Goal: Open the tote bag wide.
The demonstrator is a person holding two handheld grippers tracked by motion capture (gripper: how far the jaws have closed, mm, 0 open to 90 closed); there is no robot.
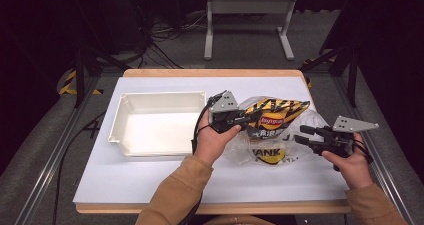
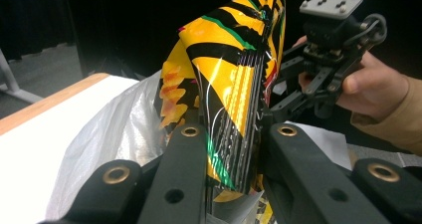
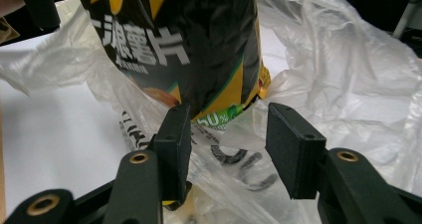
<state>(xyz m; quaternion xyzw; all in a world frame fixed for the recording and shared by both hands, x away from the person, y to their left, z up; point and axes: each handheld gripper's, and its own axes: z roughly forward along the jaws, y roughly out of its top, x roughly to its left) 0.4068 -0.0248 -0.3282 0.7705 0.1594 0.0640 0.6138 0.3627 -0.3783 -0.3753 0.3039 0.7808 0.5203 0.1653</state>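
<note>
The white bin (image 1: 150,125) at the left stands empty; nothing is delivered yet. The left gripper (image 1: 243,119), level and pointing right, is clamped on the edge of the chip bag (image 1: 272,116), held partly out of the clear plastic bag (image 1: 260,152) at mid-table. The right gripper (image 1: 306,135), level and pointing left, stands half open beside the plastic, gripping nothing. Judged remaining: freeing the bag and binning it.

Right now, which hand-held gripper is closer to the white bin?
Left. The left hand-held gripper sits just beside the white bin's right wall, clamped on the chip bag; the right hand-held gripper is beyond the bag.
</note>
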